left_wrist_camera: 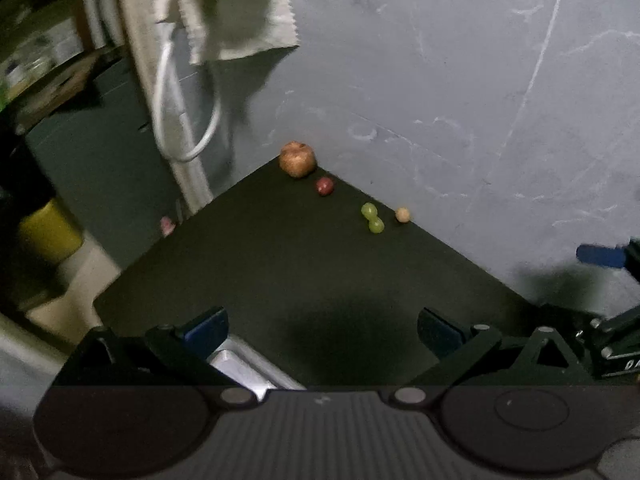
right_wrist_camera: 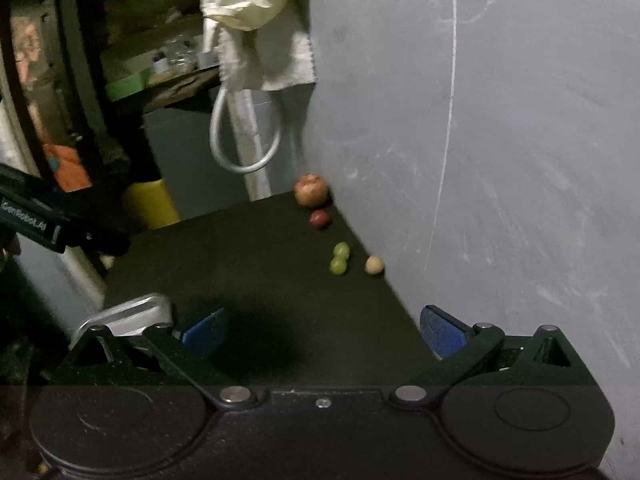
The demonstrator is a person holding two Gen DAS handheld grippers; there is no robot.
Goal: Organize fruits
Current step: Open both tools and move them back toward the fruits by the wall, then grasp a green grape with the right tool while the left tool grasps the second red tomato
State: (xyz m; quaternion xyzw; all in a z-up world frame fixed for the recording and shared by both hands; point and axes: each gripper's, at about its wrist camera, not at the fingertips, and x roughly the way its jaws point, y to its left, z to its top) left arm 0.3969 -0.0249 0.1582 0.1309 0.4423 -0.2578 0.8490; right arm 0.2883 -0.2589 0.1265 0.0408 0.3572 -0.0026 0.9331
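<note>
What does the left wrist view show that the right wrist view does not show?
Only the left wrist view: a small pink thing at the table's left edge.

Only the right wrist view: the green shelf edge and jars behind.

Both: the pomegranate, red fruit, two green grapes, tan nut, metal tray, yellow container.

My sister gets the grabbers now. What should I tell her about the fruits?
Left gripper: open, holding nothing, above the near part of the dark table top.
Right gripper: open, holding nothing too.
Fruits sit along the table's far edge by the grey wall: big reddish-brown round fruit in the corner, small dark red fruit next, two touching green grapes, then a small tan round fruit.
A shiny metal tray sits at the near left.
Done: no fruit picked up.
Left: all of them.
</note>
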